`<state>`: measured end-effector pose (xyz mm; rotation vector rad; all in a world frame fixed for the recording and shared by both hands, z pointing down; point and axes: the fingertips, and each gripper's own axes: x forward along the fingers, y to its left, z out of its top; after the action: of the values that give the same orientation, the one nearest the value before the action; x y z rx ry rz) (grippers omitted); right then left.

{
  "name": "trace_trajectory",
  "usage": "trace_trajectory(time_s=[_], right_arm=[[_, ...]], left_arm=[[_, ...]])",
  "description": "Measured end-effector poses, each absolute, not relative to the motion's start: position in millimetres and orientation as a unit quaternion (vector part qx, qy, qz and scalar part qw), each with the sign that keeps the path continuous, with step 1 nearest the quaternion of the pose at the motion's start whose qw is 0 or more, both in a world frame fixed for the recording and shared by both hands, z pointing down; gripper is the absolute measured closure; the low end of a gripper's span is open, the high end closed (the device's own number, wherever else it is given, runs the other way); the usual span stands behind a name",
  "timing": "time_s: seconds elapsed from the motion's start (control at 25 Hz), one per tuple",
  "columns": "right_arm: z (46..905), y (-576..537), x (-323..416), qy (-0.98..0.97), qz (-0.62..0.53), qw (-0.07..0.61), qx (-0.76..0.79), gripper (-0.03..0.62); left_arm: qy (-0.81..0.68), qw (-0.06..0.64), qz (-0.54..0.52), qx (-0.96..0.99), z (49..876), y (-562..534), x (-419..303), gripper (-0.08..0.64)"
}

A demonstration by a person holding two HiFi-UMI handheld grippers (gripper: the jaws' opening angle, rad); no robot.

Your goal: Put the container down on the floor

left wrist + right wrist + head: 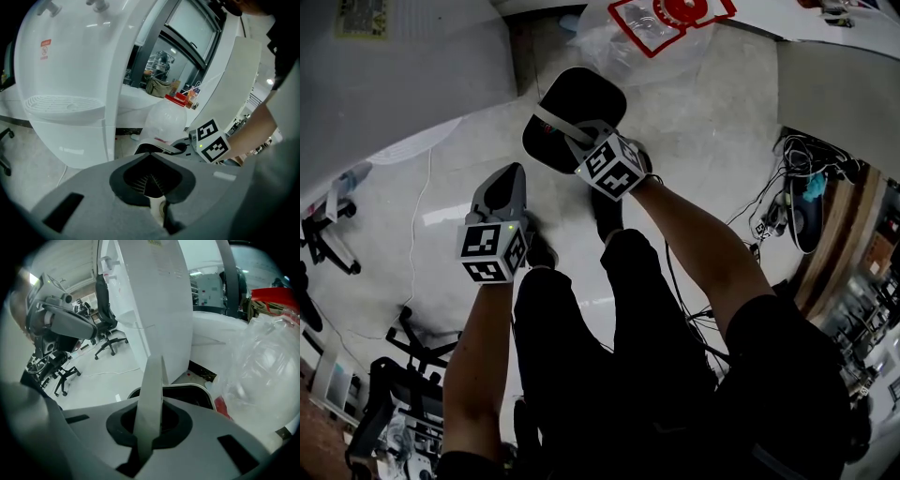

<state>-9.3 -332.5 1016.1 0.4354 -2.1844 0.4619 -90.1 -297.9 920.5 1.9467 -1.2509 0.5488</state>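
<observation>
Site: pale tiled floor (450, 178), seen steeply from above past the person's black-clad legs.

Item 1: one white cabinet-like unit (70, 70), the largest object. It carries two small taps at the top, a red sticker and a ribbed shelf. It stands far left of the work.

Item 2: one clear plastic bag (628, 37) with red print, beyond the container. It bulges at the right in the right gripper view (262, 371).

Item 3: two black office chairs (107, 310) (63, 376), well apart from the work, far left.

Item 4: one container (581, 98), an oval bin with a black inside and a pale rim (197, 394), no lid. It hangs low over the floor just ahead of the person's feet. Contact with the floor cannot be confirmed.

Item 5: one pale strap handle (151, 394), standing upright over the container mouth.

Item 6: two grippers. The right gripper (574, 137) has its fingers clenched on the handle. The left gripper (504, 187) sits near left of the container, apart from it. Its fingers (140, 180) are pressed together, with nothing between them.
</observation>
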Motion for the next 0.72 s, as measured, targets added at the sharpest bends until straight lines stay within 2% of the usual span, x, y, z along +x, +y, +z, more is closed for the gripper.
trace_trajectory(time_s=[0.72], right_arm=[[1022,-327,1,-0.853,0.211,0.443,0.176,0.578]], left_arm=[[-0.497,0.382,0.221,0.747,918,-279,-92,0.554]])
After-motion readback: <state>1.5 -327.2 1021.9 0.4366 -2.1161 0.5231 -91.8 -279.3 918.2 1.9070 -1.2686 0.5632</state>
